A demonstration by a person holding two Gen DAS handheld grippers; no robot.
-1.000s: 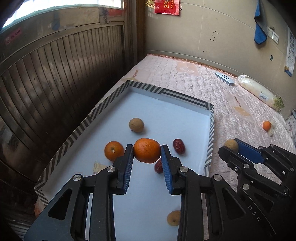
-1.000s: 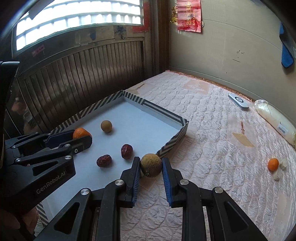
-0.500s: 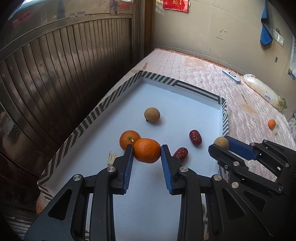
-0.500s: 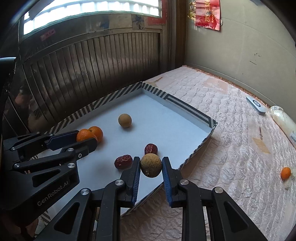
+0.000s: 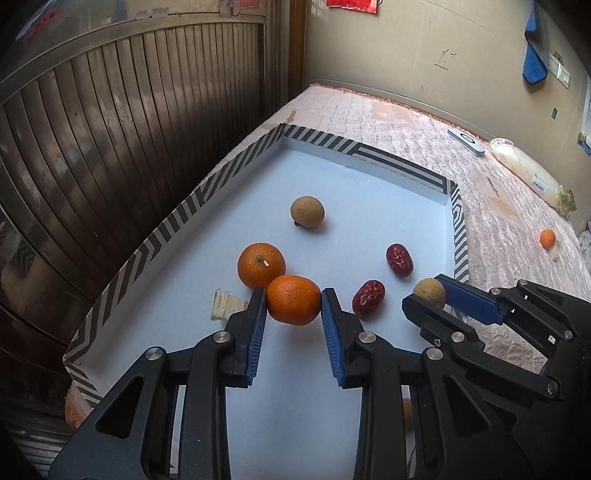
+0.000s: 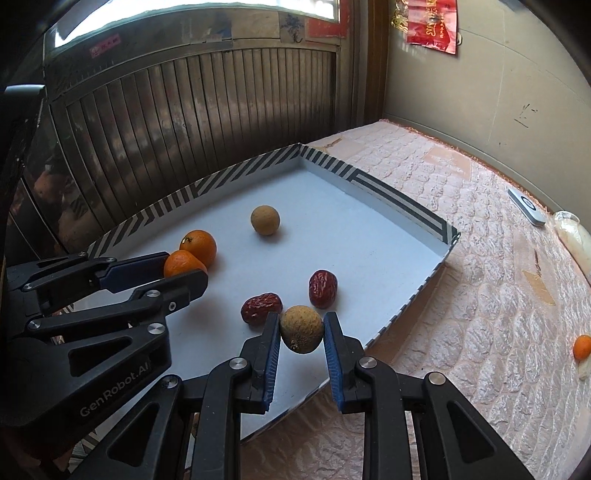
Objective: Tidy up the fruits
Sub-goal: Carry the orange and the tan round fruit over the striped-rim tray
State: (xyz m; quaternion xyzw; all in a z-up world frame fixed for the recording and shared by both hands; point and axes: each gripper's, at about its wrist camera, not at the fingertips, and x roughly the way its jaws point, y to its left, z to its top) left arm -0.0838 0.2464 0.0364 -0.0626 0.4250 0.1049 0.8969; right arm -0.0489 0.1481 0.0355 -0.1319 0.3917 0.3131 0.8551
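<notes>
Peeking below the right gripper (image 5: 428,301), a tan fruit (image 5: 407,413) is mostly hidden.

So much orange here: two bright orange mandarins (image 5: 261,264) sit in a tray (image 5: 177,218) with a pale bluish-white floor and black-and-white zigzag striped walls. Two dates (image 6: 323,288) are deep wrinkly red, and the round longan-looking fruit (image 6: 265,220) is dull tan-brown. Both grippers are black with blue pads (image 5: 257,334). The quilted mattress cover (image 6: 498,288) is pinkish-beige with a scale-like pattern. On the far wall, a red hanging (image 6: 432,27) and a blue cloth (image 5: 533,62).
</notes>
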